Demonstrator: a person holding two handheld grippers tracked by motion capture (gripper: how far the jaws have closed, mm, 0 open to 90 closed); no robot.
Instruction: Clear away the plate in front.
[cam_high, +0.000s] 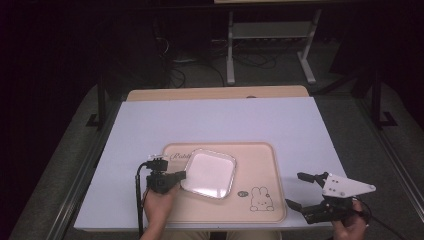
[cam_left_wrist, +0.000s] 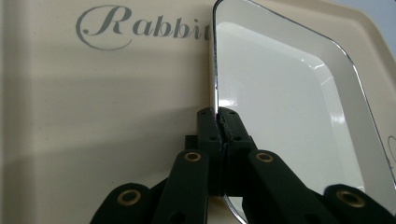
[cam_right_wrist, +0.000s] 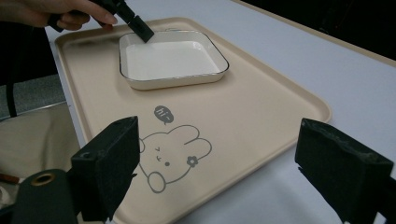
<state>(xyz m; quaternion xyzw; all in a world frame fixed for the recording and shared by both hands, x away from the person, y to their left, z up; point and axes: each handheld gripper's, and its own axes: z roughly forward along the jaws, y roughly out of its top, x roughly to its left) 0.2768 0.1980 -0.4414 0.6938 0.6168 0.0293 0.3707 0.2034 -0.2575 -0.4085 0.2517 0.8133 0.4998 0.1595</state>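
A white square dish (cam_high: 210, 172) with a dark rim rests on a beige tray (cam_high: 260, 160) printed with a rabbit and the word "Rabbit". My left gripper (cam_high: 181, 174) is shut on the dish's left rim; in the left gripper view (cam_left_wrist: 219, 116) the two pads pinch the rim edge of the dish (cam_left_wrist: 280, 102). The right gripper view has the dish (cam_right_wrist: 173, 58) far off with the left gripper (cam_right_wrist: 142, 31) on its rim. My right gripper (cam_high: 299, 189) stands open off the tray's right edge, nothing between its fingers (cam_right_wrist: 243, 163).
The tray (cam_right_wrist: 261, 107) lies on a pale tabletop (cam_high: 215, 120) with a wooden strip at its far edge. Metal stand legs and cables sit on the floor beyond. Bare table surrounds the tray at left, right and back.
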